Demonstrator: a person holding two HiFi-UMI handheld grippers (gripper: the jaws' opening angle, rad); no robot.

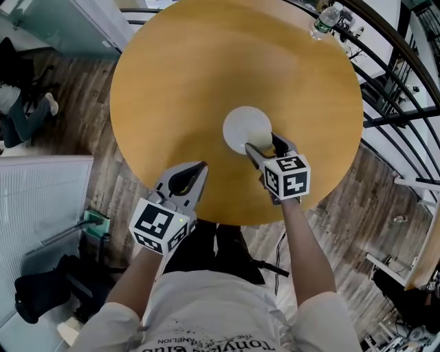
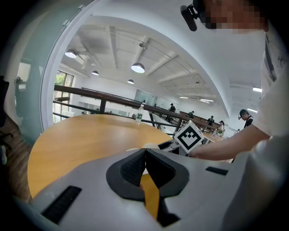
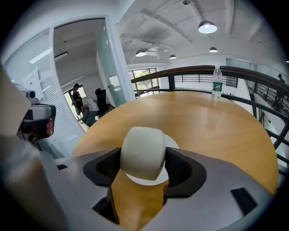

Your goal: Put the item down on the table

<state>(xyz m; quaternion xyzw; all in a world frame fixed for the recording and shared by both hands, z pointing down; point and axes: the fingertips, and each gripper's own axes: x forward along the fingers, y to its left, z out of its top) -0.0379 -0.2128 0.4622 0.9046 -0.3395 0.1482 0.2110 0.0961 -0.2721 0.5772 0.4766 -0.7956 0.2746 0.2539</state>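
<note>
A white rounded cup-like item (image 3: 142, 151) sits between the jaws of my right gripper (image 3: 143, 162), which is shut on it. Just beyond and below it lies a flat white saucer (image 3: 172, 143) on the round wooden table (image 3: 212, 126). From the head view, the right gripper (image 1: 265, 146) reaches over the near edge of the saucer (image 1: 242, 126) at the table's middle (image 1: 179, 82). My left gripper (image 1: 198, 170) hovers over the table's near edge, left of the right one. Its jaws (image 2: 144, 152) are shut with nothing between them.
A clear water bottle (image 1: 324, 20) stands at the table's far right edge, near a dark railing (image 1: 392, 82). It also shows in the right gripper view (image 3: 217, 84). Wooden floor and a white panel (image 1: 41, 206) lie to the left of the table.
</note>
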